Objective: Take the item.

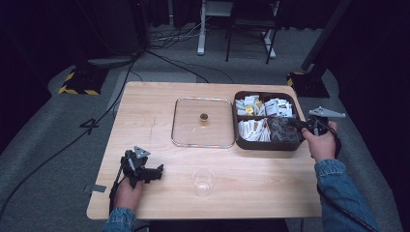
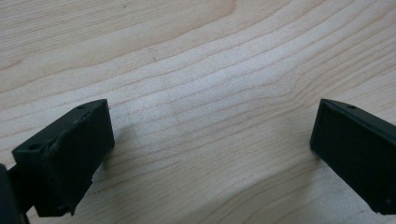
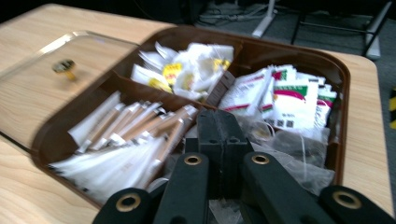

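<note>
A brown compartment box sits at the table's right, packed with sachets. White and brown stick packets fill its near-left cell, and clear-wrapped dark bags fill the near-right cell. My right gripper hangs over that near-right cell, and in the right gripper view its jaws are pressed together with nothing visible between them. My left gripper rests low at the table's front left. In the left gripper view it stands wide open over bare wood.
A clear square lid with a small brass knob lies flat just left of the box. A clear plastic cup stands upright near the front edge, right of the left gripper. White packets and yellow-marked ones fill the far cells.
</note>
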A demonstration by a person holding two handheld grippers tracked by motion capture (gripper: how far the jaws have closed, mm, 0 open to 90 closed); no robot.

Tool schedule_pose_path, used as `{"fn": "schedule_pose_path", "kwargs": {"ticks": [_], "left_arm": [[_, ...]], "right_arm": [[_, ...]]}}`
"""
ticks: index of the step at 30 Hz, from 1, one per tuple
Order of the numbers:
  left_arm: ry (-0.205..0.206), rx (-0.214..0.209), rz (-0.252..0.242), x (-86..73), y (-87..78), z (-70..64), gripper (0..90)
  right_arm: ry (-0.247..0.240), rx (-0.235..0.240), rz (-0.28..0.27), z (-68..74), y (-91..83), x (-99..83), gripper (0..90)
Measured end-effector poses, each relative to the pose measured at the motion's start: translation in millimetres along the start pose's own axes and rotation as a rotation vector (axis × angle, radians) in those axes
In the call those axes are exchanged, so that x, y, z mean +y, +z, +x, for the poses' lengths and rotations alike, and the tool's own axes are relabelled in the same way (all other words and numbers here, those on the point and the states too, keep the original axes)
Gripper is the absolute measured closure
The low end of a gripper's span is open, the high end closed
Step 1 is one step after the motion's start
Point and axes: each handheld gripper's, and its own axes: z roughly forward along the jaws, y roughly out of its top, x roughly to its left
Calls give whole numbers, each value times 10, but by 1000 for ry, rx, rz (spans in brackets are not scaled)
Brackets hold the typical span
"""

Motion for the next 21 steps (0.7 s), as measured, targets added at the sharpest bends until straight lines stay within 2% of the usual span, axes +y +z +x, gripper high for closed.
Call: {"fn": "schedule_pose_path", "kwargs": {"ticks": [8, 13, 14, 21], "left_arm": [[0, 0, 0, 0, 0, 0, 0], [0, 0, 0, 0, 0, 0, 0], [0, 0, 0, 0, 0, 0, 0], [0, 0, 0, 0, 0, 0, 0]], "right_arm": [[47, 90, -70, 102, -130, 95, 900], [41, 122, -92, 176, -182, 138, 900], [41, 141, -110, 216, -211, 163, 900], [30, 179, -121, 353, -272, 219, 900]]}}
